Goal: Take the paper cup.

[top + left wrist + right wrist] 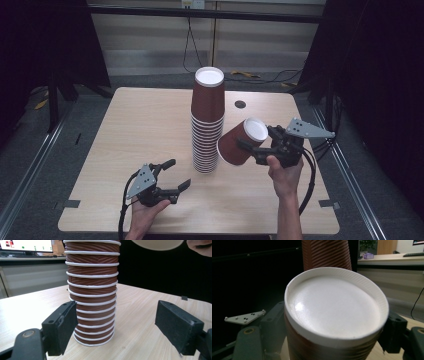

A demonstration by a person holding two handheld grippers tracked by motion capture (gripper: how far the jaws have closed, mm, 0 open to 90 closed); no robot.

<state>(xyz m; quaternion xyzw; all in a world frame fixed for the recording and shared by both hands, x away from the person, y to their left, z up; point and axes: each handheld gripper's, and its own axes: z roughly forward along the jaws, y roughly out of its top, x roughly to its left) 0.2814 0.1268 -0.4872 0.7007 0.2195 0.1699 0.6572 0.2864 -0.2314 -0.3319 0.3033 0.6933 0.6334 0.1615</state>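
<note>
On the left, the left gripper (175,178) rests low on the table (125,130) with its jaws spread and nothing between them, facing the foot of the cup stack (207,122). The stack, upside-down ribbed brown paper cups at mid-table, looks tall and tippy. To its right, off the table, the right gripper (256,141) is clamped on the sides of a single cup (242,141), tilted; it seems light and easily crushed, so a gentle squeeze near the stiffer bottom rim suits it. The pale wood surface is smooth, the room dim, cables behind.
</note>
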